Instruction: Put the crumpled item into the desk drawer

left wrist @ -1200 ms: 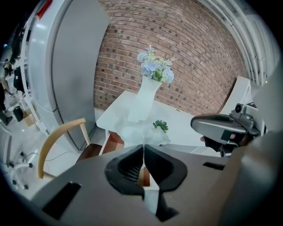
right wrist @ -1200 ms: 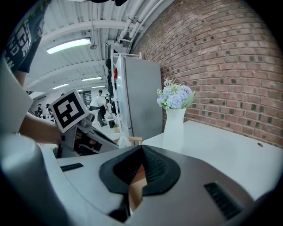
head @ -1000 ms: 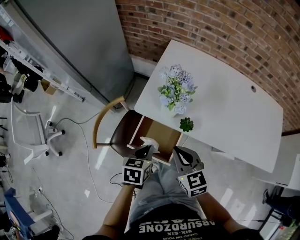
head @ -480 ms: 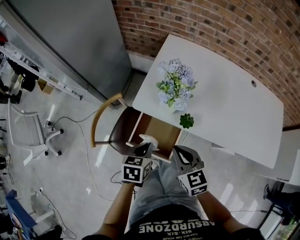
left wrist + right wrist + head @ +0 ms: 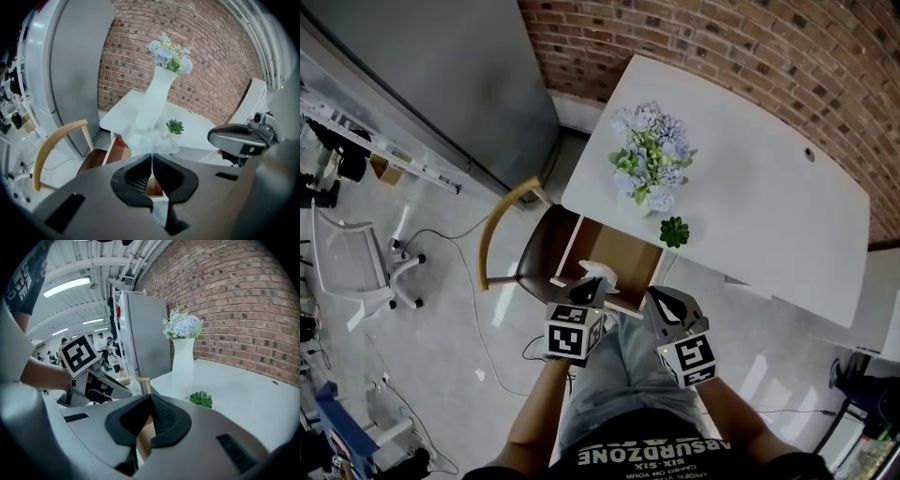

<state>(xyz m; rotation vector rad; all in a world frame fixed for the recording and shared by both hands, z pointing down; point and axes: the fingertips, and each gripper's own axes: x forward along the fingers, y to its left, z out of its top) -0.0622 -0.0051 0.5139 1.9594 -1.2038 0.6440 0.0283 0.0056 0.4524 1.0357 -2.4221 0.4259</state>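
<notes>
The left gripper pinches the crumpled paper over the open drawer's near end. The right gripper is closed and empty.

Desk plain white; brick wall red-brown, pale mortar grid. Flowers pale blue and white, green leaves; vase white. Succulent deep green. Drawer tan inside, white-edged. Crumpled item whitish. Left tongs, right tongs — grey, black pads, black-and-white marker cubes.
</notes>
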